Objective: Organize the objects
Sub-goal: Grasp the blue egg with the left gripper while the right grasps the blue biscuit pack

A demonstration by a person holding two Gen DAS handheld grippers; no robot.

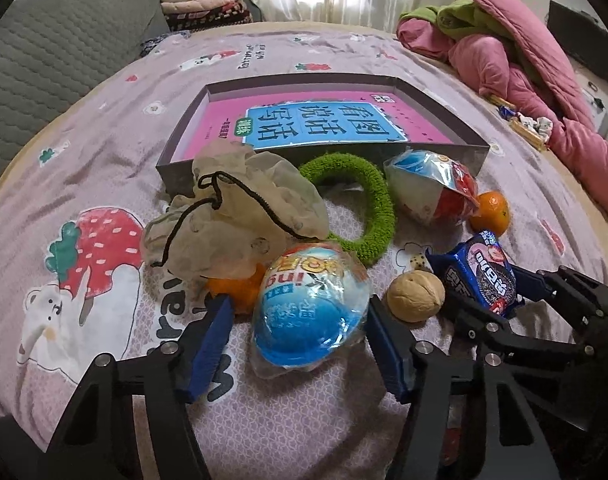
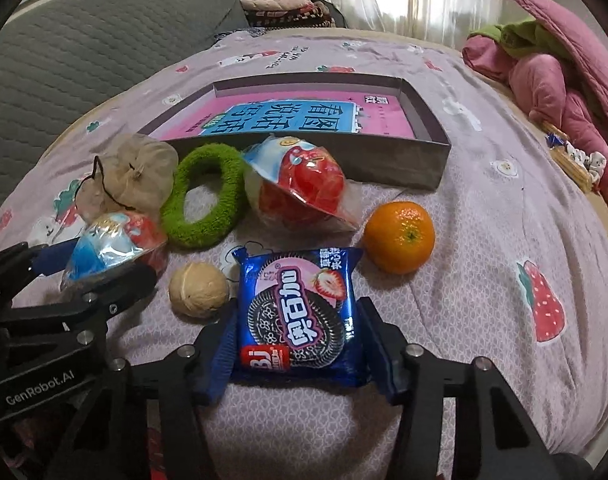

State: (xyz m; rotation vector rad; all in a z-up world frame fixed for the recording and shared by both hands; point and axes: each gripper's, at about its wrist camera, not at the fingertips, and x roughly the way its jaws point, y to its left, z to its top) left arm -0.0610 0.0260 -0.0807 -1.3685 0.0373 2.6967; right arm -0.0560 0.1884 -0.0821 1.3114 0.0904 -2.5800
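My left gripper [image 1: 297, 314] is open, its blue pads on either side of a blue-ended wrapped toy egg [image 1: 310, 306] lying on the bed; the right pad touches the wrapper, the left stands apart. My right gripper [image 2: 297, 338] has its pads pressed on both sides of a blue cookie packet [image 2: 299, 312]. A red wrapped toy egg [image 2: 299, 184], a green fluffy ring [image 2: 201, 196], a walnut [image 2: 197, 289], an orange [image 2: 400, 236] and a beige drawstring bag [image 2: 133, 172] lie around. An open grey box [image 2: 404, 164] holds a pink book [image 2: 287, 118].
A second orange [image 1: 233, 286] lies partly under the bag. The bedspread [image 2: 484, 264] is lilac with strawberry prints. Pink and green quilts [image 2: 552, 72] pile at the right, snack wrappers [image 2: 576, 160] beside them. A grey padded headboard [image 2: 63, 52] is at the left.
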